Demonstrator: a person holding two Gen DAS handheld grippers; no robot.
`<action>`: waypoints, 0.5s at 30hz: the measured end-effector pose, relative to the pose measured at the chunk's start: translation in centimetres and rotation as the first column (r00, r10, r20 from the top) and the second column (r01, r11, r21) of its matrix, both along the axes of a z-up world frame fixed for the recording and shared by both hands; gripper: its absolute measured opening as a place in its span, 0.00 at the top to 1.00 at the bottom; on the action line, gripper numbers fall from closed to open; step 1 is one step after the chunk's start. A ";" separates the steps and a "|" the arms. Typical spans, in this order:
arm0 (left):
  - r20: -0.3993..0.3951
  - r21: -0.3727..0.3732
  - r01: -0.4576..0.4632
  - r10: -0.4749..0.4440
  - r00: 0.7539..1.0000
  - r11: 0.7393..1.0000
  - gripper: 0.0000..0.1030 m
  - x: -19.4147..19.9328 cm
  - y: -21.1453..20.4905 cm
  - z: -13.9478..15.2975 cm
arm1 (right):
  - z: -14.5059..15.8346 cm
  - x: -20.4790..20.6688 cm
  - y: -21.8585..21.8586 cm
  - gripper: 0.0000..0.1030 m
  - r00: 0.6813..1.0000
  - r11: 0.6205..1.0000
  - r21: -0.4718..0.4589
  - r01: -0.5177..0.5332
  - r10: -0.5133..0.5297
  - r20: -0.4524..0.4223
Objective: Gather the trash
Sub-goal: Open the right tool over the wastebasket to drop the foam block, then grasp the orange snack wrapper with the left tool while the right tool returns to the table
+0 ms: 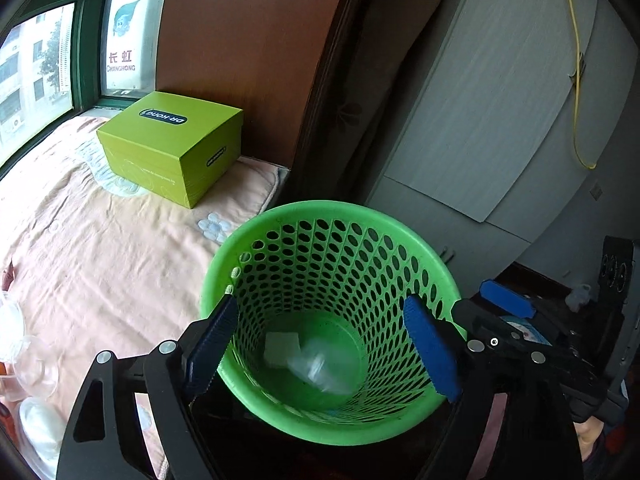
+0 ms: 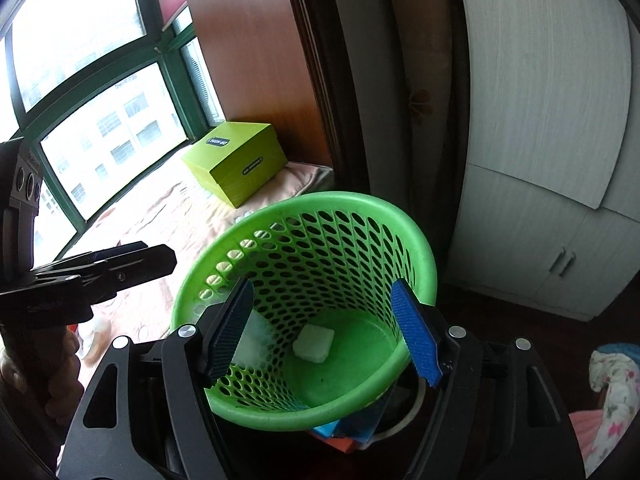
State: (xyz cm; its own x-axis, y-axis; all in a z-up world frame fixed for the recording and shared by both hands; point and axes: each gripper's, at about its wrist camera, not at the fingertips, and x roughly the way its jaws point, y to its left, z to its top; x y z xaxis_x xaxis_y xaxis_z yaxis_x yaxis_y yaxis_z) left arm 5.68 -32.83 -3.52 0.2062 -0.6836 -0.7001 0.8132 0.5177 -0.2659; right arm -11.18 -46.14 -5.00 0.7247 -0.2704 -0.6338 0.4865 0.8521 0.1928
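Note:
A green perforated waste basket [image 1: 384,224] stands beside the bed; it also shows in the right wrist view [image 2: 416,248]. In its bottom lie a white folded pad [image 1: 282,350] and a clear plastic wrapper [image 1: 320,368]; the pad also shows in the right wrist view [image 2: 314,345]. My left gripper [image 1: 320,346] is open and empty above the basket's mouth. My right gripper [image 2: 326,330] is open and empty, also over the basket. The right gripper's blue fingertips [image 1: 506,300] show at the right of the left wrist view. The left gripper's fingers [image 2: 132,264] show at the left of the right wrist view.
A lime green shoebox [image 1: 172,144] sits on the pink bedspread [image 1: 100,248] by the window. Clear plastic cups and lids [image 1: 24,360] lie at the bed's left. A wooden headboard [image 1: 248,40] and a white wardrobe [image 1: 500,100] stand behind. Colourful items [image 2: 352,428] lie under the basket.

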 end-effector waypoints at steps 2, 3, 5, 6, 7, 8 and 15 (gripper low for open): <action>0.006 -0.008 -0.015 0.015 1.000 1.000 0.21 0.1 0.7 0.2 | 0.1 0.2 0.3 0.31 1.000 1.000 0.000 -0.013 0.013 0.001; 0.007 -0.013 -0.027 0.027 1.000 1.000 0.21 0.2 1.2 0.4 | 0.1 0.3 0.6 0.31 1.000 1.000 -0.002 -0.019 0.019 0.001; 0.009 -0.018 -0.057 0.057 0.998 0.998 0.21 0.6 2.3 0.8 | 0.2 0.6 1.1 0.29 0.999 0.999 -0.003 -0.034 0.034 0.002; 0.013 -0.023 -0.075 0.075 0.997 0.997 0.21 0.8 3.0 1.0 | 0.2 0.8 1.4 0.28 0.999 0.999 -0.003 -0.043 0.043 0.002; 0.018 -0.026 -0.092 0.093 0.996 0.995 0.21 1.0 3.7 1.2 | 0.2 1.1 1.7 0.28 0.999 0.999 -0.005 -0.054 0.054 0.001; 0.027 -0.025 -0.112 0.113 0.993 0.993 0.21 1.2 4.5 1.5 | 0.2 1.3 2.0 0.28 0.998 0.998 -0.007 -0.064 0.064 0.000; 0.072 -0.020 -0.254 0.254 0.964 0.967 0.20 3.0 10.2 2.5 | 0.6 3.7 4.7 0.25 0.990 0.990 -0.011 -0.141 0.141 0.001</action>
State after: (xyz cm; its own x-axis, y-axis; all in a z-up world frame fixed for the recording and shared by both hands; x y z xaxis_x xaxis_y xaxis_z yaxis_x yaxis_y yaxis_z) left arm 8.68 -22.67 -1.02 0.4246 -0.6094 -0.6696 0.6729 0.7072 -0.2169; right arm -7.52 -41.41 -4.41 0.7571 -0.1725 -0.6301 0.3610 0.9143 0.1835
